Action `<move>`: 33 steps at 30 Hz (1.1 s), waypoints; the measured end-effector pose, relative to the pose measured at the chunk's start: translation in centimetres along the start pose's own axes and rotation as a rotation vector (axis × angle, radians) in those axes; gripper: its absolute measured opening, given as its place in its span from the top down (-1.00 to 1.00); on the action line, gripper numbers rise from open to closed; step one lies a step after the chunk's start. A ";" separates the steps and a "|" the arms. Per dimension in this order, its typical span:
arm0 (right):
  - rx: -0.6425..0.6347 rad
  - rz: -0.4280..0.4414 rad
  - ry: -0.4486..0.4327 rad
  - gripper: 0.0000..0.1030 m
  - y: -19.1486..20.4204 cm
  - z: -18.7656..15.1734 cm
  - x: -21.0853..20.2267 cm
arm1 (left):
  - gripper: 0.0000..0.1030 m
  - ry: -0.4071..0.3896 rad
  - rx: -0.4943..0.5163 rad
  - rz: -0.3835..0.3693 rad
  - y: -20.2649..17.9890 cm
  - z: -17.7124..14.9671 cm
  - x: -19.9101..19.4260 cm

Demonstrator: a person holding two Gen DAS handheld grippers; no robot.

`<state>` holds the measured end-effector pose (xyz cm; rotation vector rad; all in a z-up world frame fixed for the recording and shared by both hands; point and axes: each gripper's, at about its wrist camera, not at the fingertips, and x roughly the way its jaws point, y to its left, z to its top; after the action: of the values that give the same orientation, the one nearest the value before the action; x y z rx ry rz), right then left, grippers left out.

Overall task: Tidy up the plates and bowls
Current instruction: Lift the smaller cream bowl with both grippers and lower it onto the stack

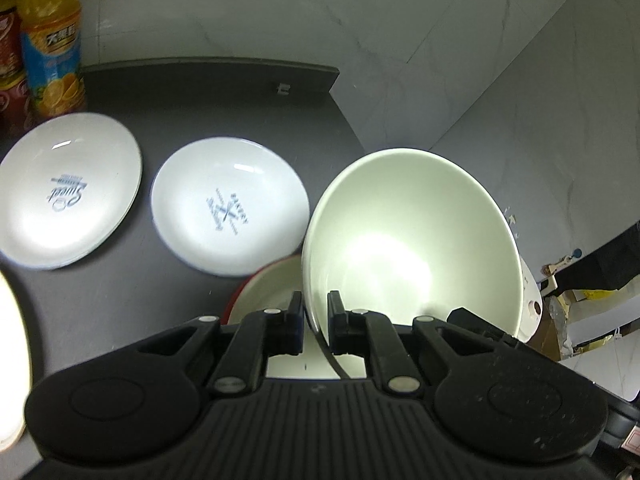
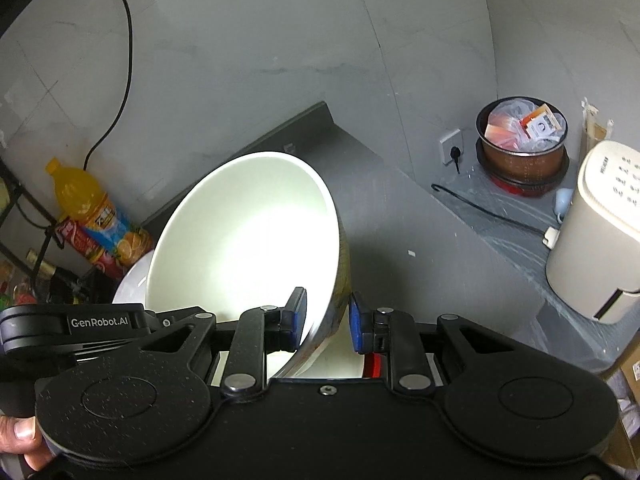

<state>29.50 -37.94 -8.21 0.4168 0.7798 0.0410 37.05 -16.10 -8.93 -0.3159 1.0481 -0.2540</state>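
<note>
A large white bowl (image 1: 412, 248) is tilted on edge, its opening turned toward the camera. My left gripper (image 1: 316, 320) is shut on its lower rim. Under it sits a red-rimmed bowl (image 1: 260, 292). Two white printed plates (image 1: 68, 192) (image 1: 230, 208) lie flat on the dark counter (image 1: 200, 100) to the left. In the right wrist view a white bowl (image 2: 248, 240) with a yellow-patterned outside stands tilted. My right gripper (image 2: 326, 324) is shut on its wall, one pad inside and one outside. The left gripper's body (image 2: 68, 324) shows just left of this bowl.
An orange juice bottle (image 1: 52, 40) and a red can (image 1: 10, 72) stand at the counter's back left. The counter's right edge drops off past the bowl. Lower right are a cream appliance (image 2: 592, 232), a pot of packets (image 2: 522, 136) and a cable (image 2: 488, 210). A person's fingers (image 2: 20, 436) hold the left gripper.
</note>
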 end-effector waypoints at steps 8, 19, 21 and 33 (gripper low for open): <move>-0.016 -0.012 0.041 0.56 0.5 -1.7 -0.2 | 0.82 0.028 -0.013 0.011 1.4 -1.8 -0.2; -0.031 -0.034 0.122 0.56 0.8 -2.2 1.3 | 0.81 0.112 -0.069 0.032 3.5 -3.5 1.3; -0.039 -0.042 0.129 0.57 1.0 -2.1 1.5 | 0.81 0.122 -0.082 0.035 3.8 -3.5 1.5; -0.055 -0.066 0.157 0.63 0.7 -1.5 3.2 | 0.76 0.157 -0.076 0.058 3.8 -1.7 1.2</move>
<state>30.83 -36.17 -11.00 0.3381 0.9443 0.0332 36.39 -13.27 -12.08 -0.3374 1.2219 -0.1891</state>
